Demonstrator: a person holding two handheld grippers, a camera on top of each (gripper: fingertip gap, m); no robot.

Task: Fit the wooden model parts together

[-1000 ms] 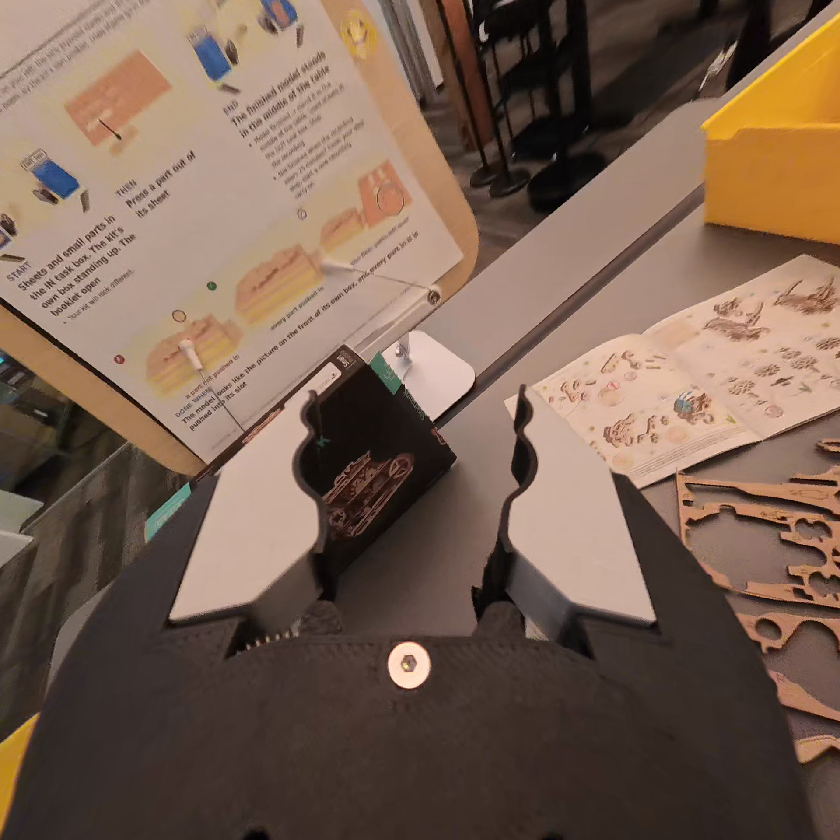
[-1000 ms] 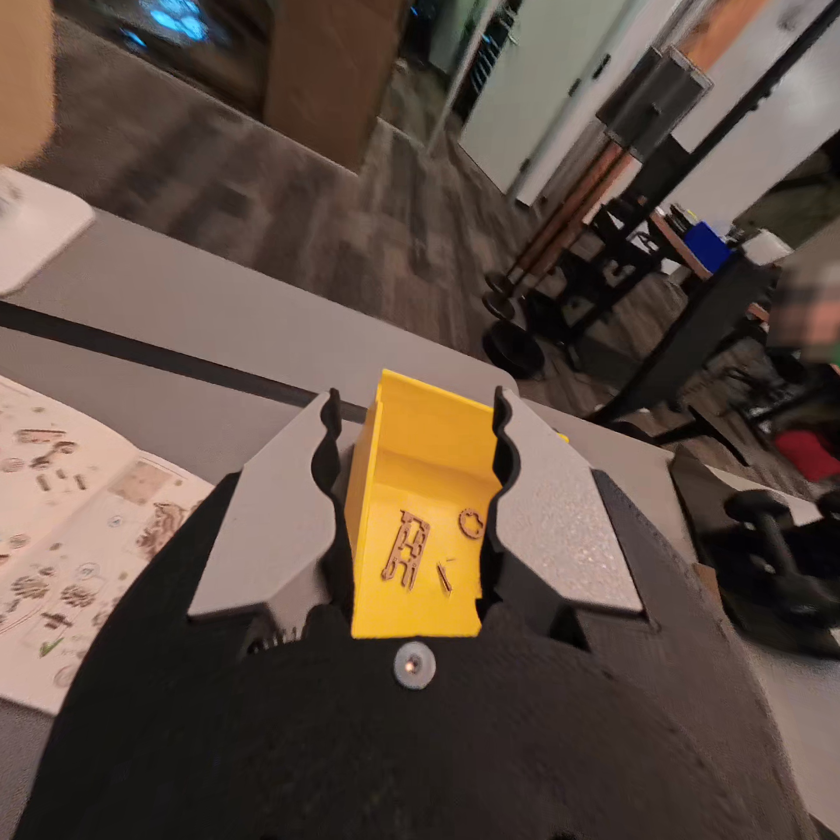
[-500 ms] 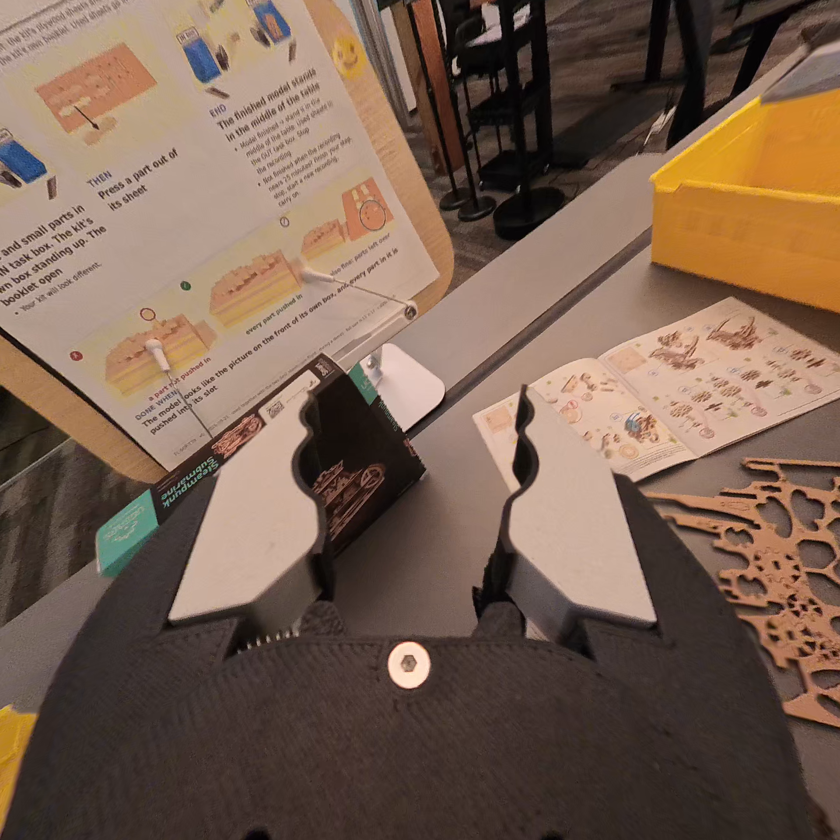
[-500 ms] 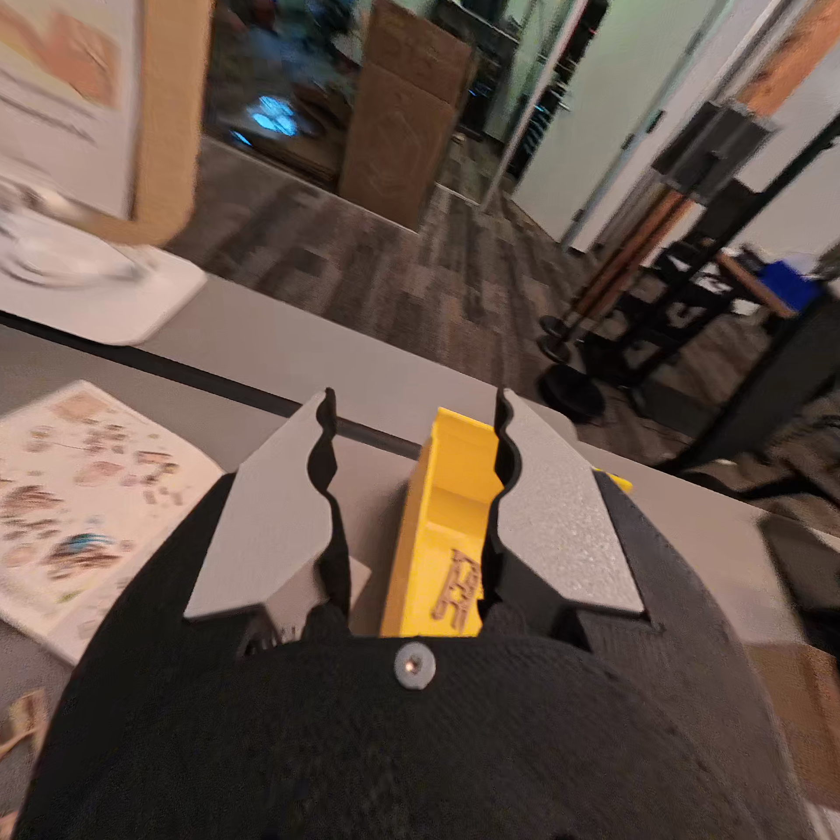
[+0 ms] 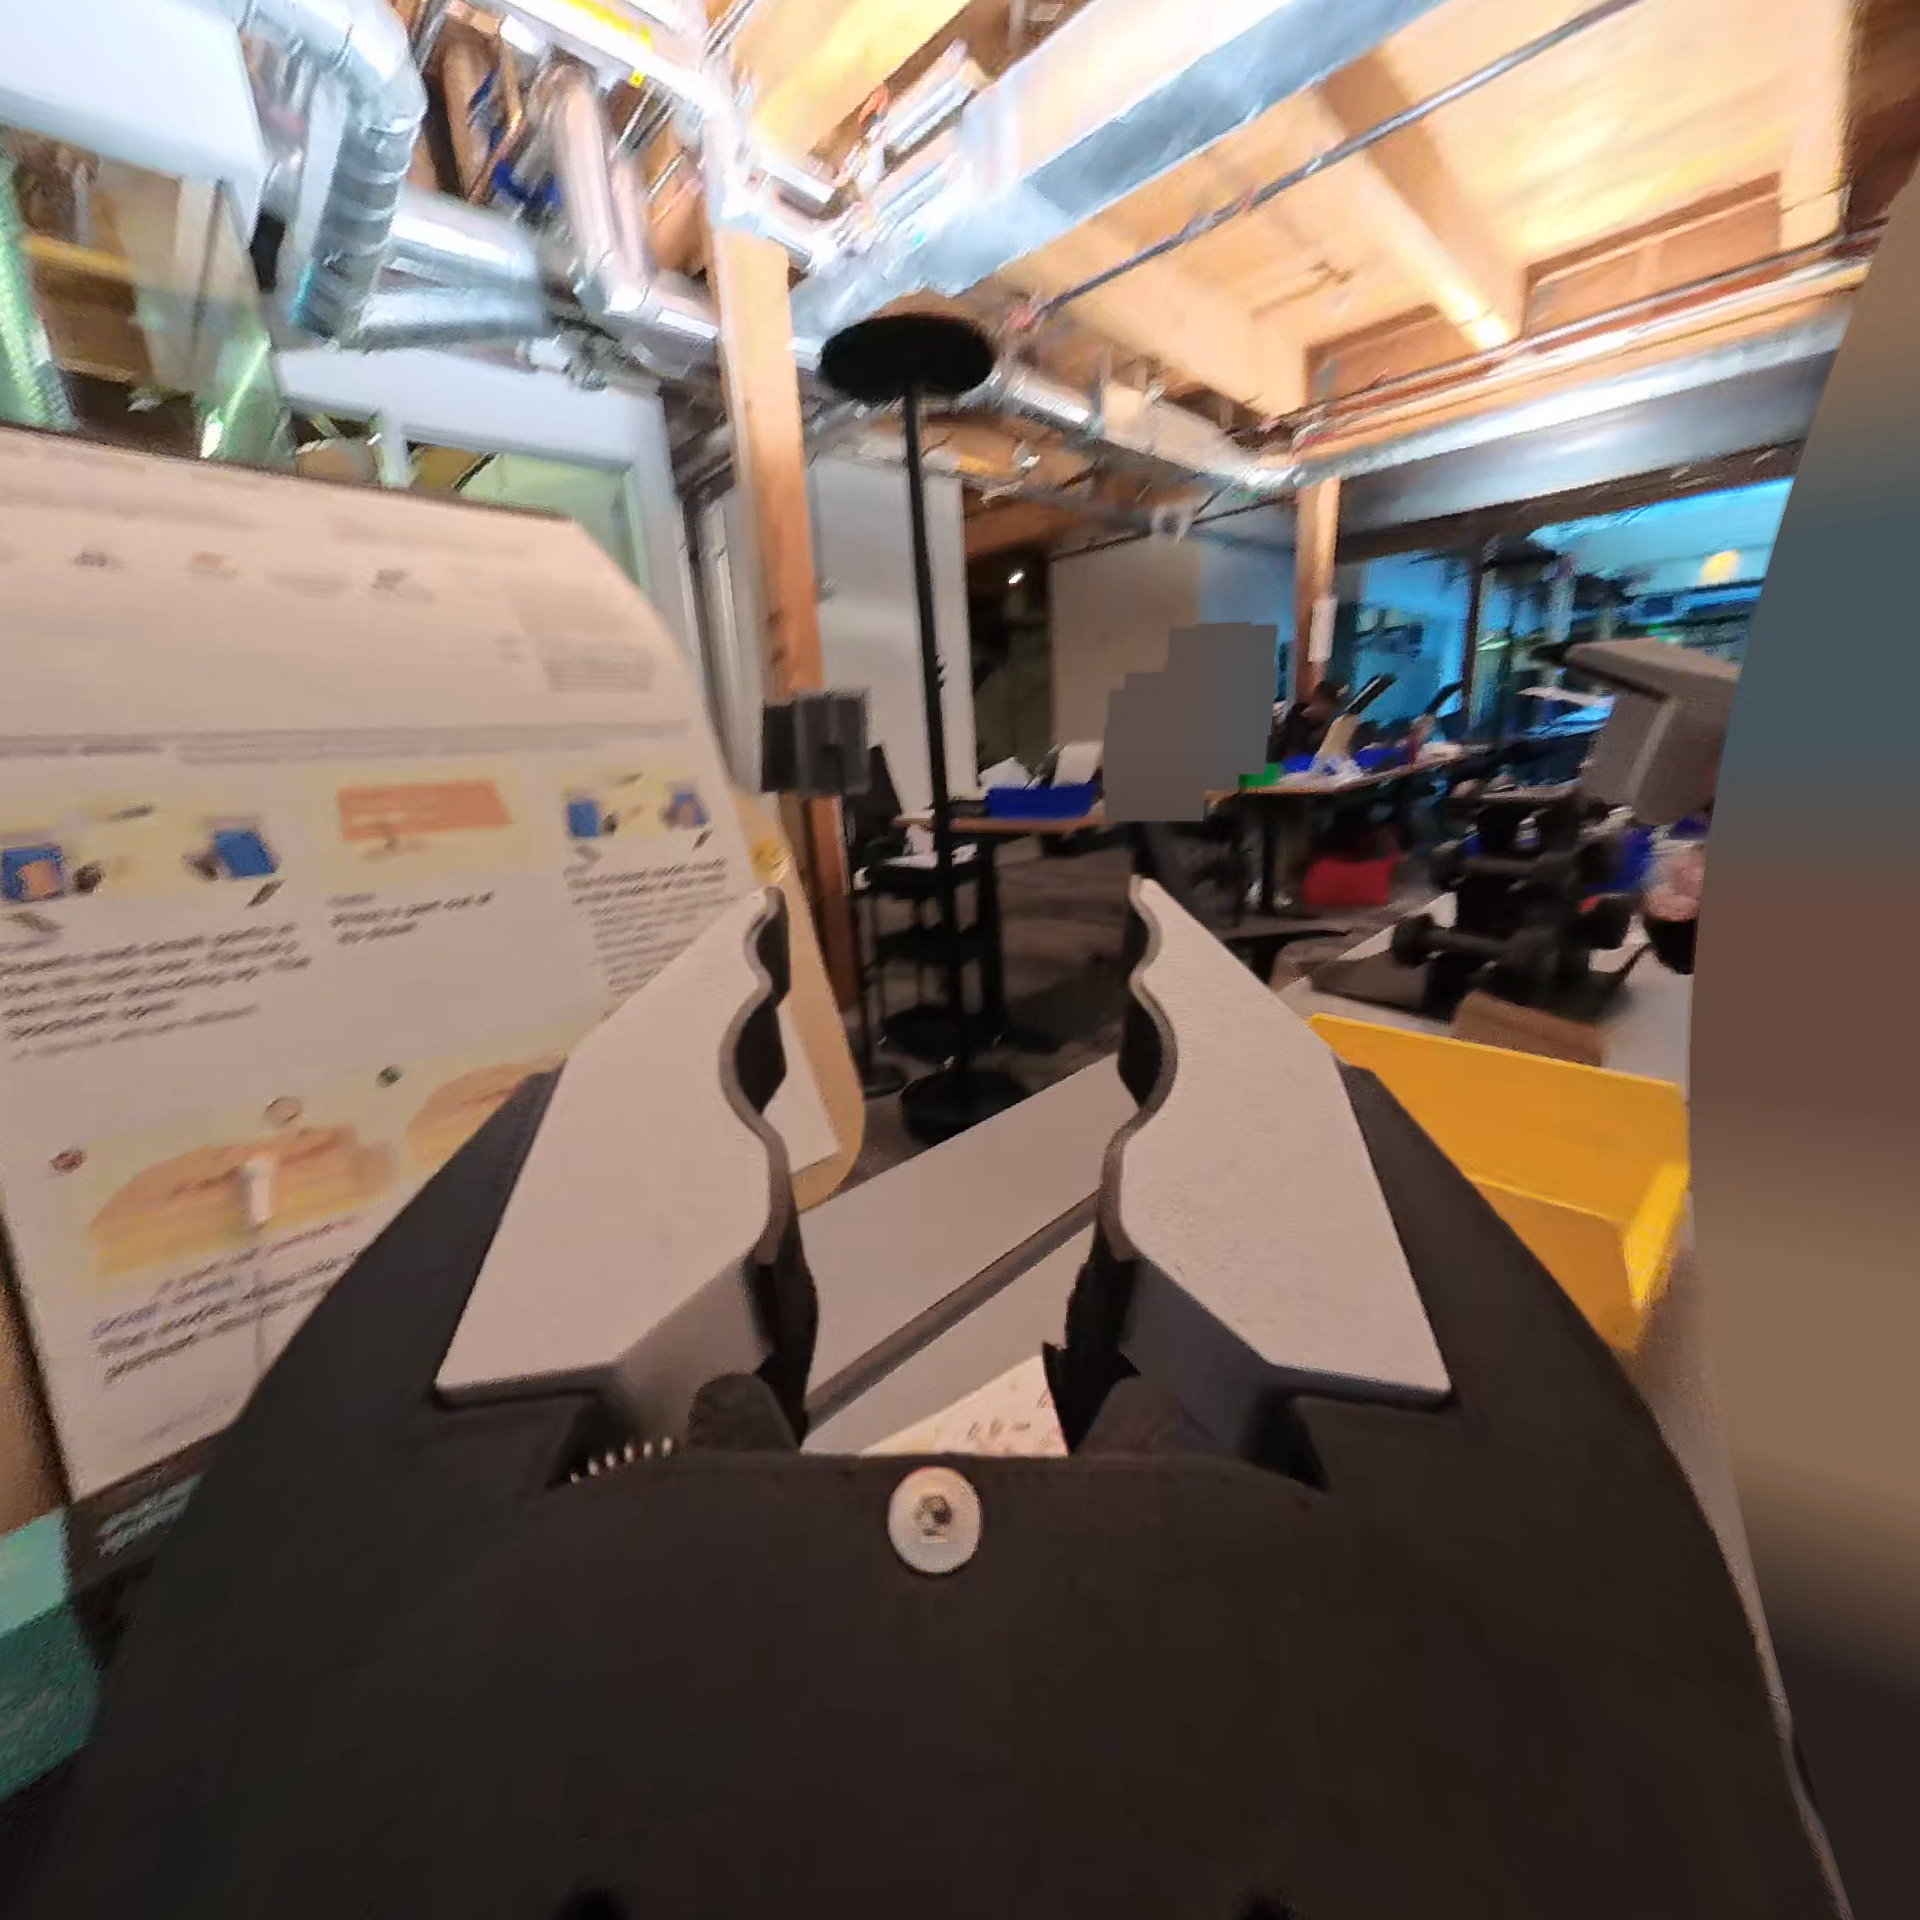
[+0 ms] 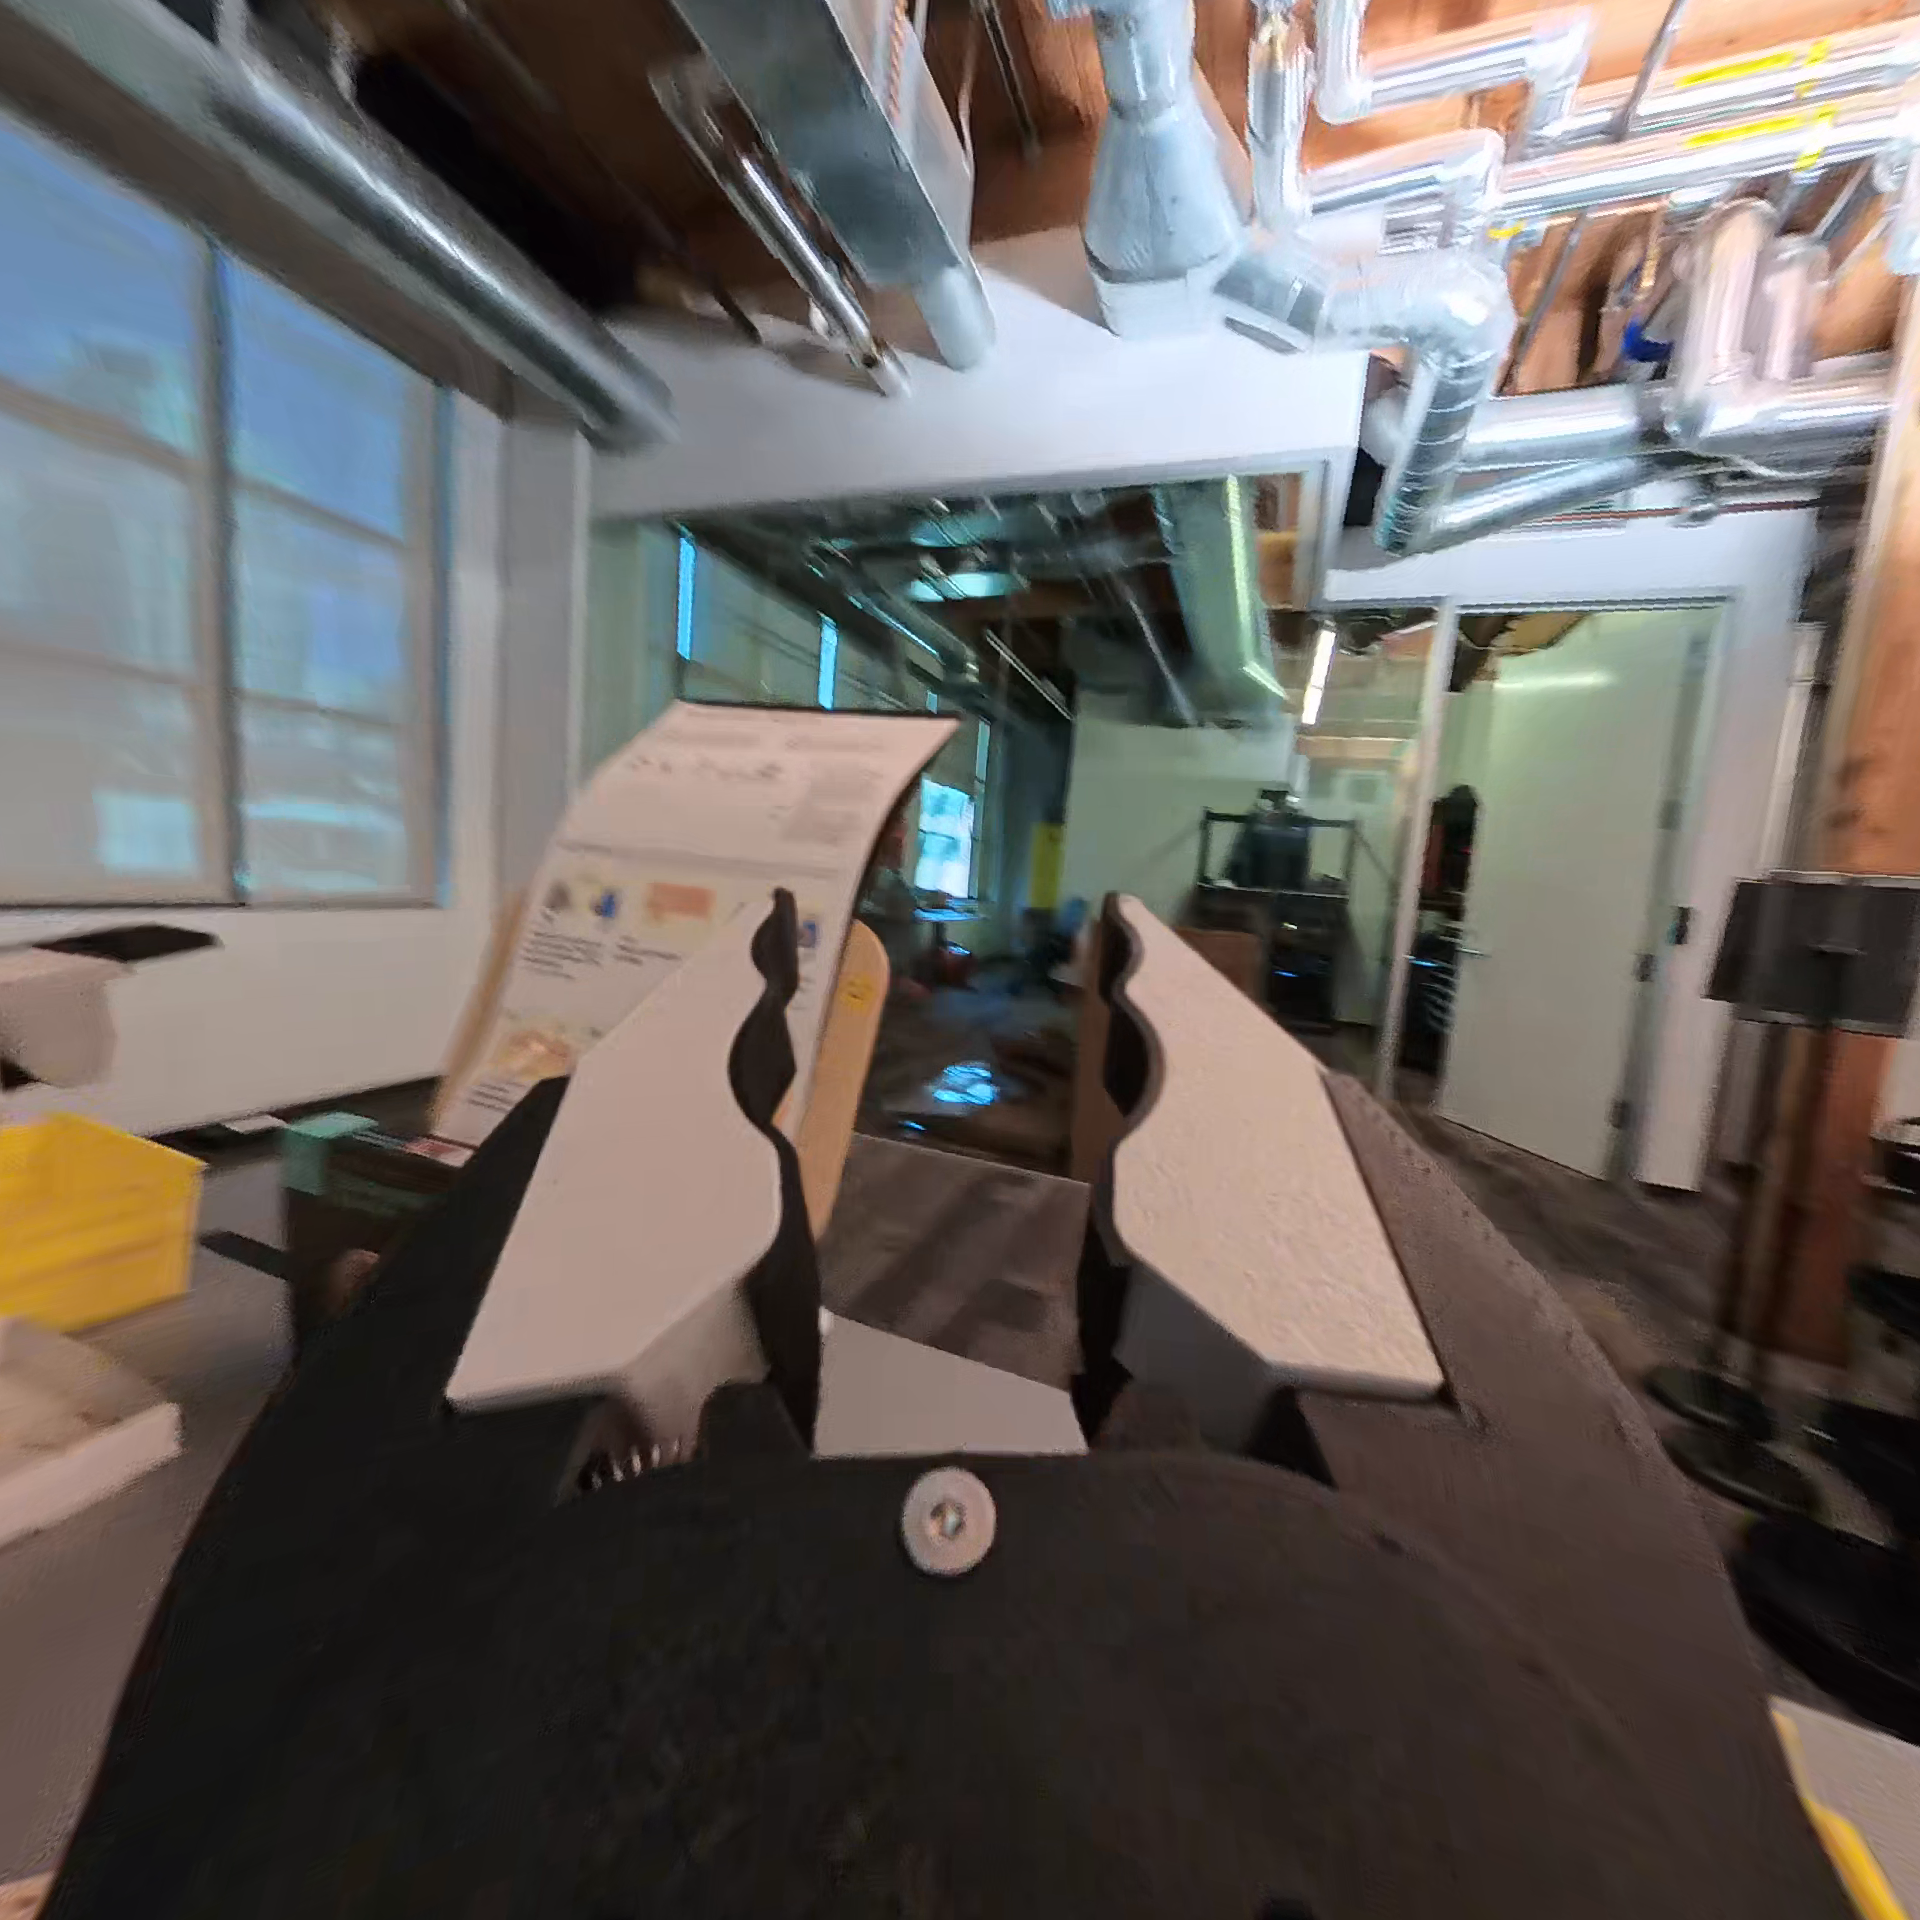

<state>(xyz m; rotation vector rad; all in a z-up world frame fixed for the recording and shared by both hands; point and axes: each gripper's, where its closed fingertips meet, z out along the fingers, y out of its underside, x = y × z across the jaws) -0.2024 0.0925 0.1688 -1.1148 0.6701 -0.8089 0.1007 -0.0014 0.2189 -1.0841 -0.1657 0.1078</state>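
Note:
My left gripper (image 5: 954, 914) is open and empty, tilted up toward the room above the grey table (image 5: 935, 1184). My right gripper (image 6: 943, 920) is open and empty too, also pointing up and away from the table. No wooden parts show in either view. A corner of the open booklet (image 5: 977, 1418) peeks between the left fingers. A yellow bin (image 5: 1527, 1153) stands at the right in the left wrist view. The dark kit box with a teal end (image 6: 343, 1153) stands by the instruction board (image 6: 717, 883).
The instruction board (image 5: 312, 935) on its stand fills the left of the left wrist view. A second yellow bin (image 6: 94, 1216) is at the left in the right wrist view. A blurred grey shape (image 5: 1849, 935) covers the left wrist view's right edge. Stands and desks lie beyond the table.
Both grippers have swung sharply upward: the views went from the table, booklet, wooden sheets and bin to the room and ceiling. Both stayed open and empty.

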